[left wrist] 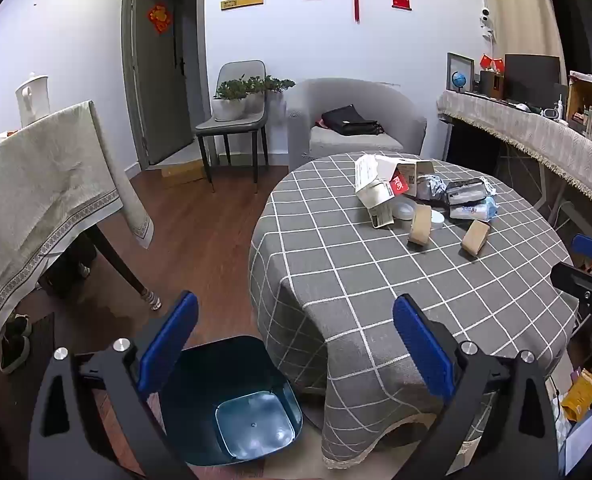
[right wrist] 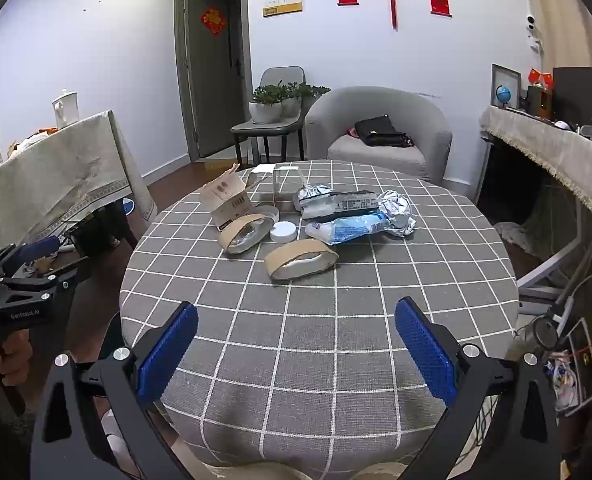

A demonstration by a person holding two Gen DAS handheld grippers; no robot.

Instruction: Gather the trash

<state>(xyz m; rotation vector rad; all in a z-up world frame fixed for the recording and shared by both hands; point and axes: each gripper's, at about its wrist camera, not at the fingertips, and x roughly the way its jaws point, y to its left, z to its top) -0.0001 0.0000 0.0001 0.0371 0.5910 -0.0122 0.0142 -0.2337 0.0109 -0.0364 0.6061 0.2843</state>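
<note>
Nothing collected yet, as far as the frames show. Left to right:

Dark teal plastic trash bin (left wrist: 232,400) sits on the wood floor just beside the round table's draped edge, below the left claw (left wrist: 296,344). Inside looks bare, only the pale bottom showing. Left claw spread wide, blue pads well apart, nothing between them, hanging above the bin and table edge.

Round table with grey checked cloth (right wrist: 296,360) carries all the trash, bunched on the far half:
- torn brown-and-white cardboard box (right wrist: 226,196), left end of the pile
- brown cardboard tape roll (right wrist: 246,234), tilted, leaning by the box
- small white round lid (right wrist: 283,231) just right of that roll
- second brown tape roll (right wrist: 300,264), nearest the claws, lying on its side
- silver-and-black foil pouch (right wrist: 335,202) behind
- blue-and-white plastic packet (right wrist: 347,229) in front of the pouch, touching it
- crumpled silver foil ball (right wrist: 395,212) at the right end

Right claw (right wrist: 296,348) also fully spread, empty, over the near bare part of the table, well short of the pile.

Judgement: task at the very start. Every piece remains to be picked and dropped into the bin; nearest tape roll looks the easiest first grab.
</note>
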